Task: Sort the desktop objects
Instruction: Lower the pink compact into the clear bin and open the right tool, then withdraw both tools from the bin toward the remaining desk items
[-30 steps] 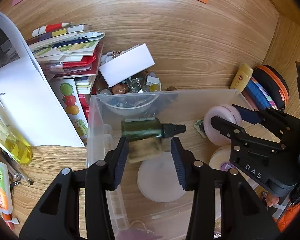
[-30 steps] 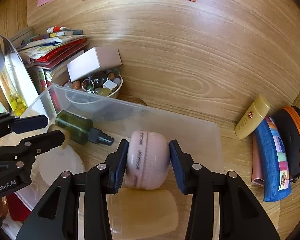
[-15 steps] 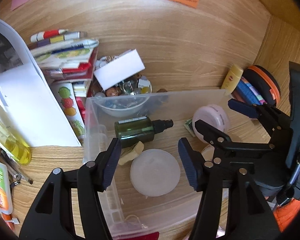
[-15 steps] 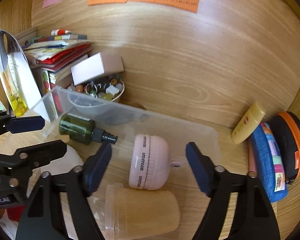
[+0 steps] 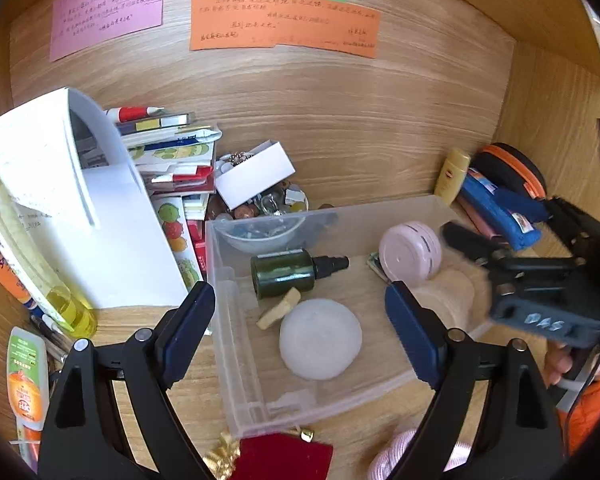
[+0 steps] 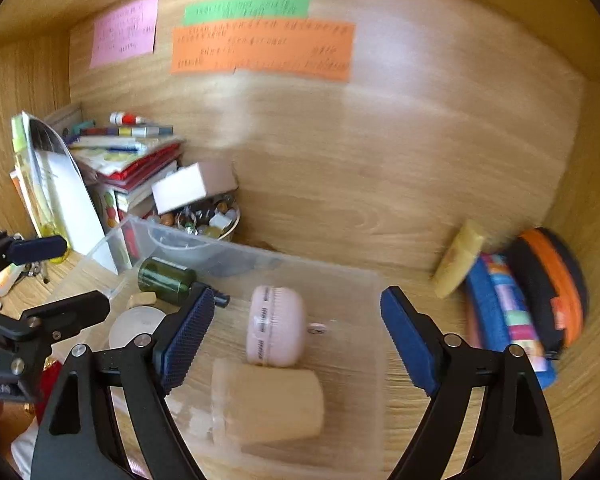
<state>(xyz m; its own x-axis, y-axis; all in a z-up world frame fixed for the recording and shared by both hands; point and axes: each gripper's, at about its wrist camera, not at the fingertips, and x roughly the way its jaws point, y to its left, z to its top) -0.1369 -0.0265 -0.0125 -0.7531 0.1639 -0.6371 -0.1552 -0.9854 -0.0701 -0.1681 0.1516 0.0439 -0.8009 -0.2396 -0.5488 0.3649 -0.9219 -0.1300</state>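
A clear plastic bin (image 5: 236, 344) (image 6: 364, 280) sits on the wooden desk. Inside lie a dark green spray bottle (image 5: 288, 274) (image 6: 166, 278), a small tan wedge (image 5: 278, 312), a white round disc (image 5: 320, 338) (image 6: 134, 326), a pink round case (image 5: 410, 254) (image 6: 276, 330) and a pale yellow cup on its side (image 6: 268, 402). My left gripper (image 5: 300, 332) is open and empty above the bin. My right gripper (image 6: 294, 342) is open and empty above the pink case; it also shows in the left wrist view (image 5: 500, 240).
A stack of books (image 5: 168, 160) and white papers (image 5: 100, 216) stand left of the bin. A bowl of beads with a white box (image 5: 256, 178) sits behind it. A yellow tube (image 6: 458, 258), a blue pouch (image 6: 508, 320) and an orange-black case (image 6: 552, 284) lie right.
The left gripper let go of the tan wedge and the right let go of the pink case. Both opened wide and pulled up and back from the bin.
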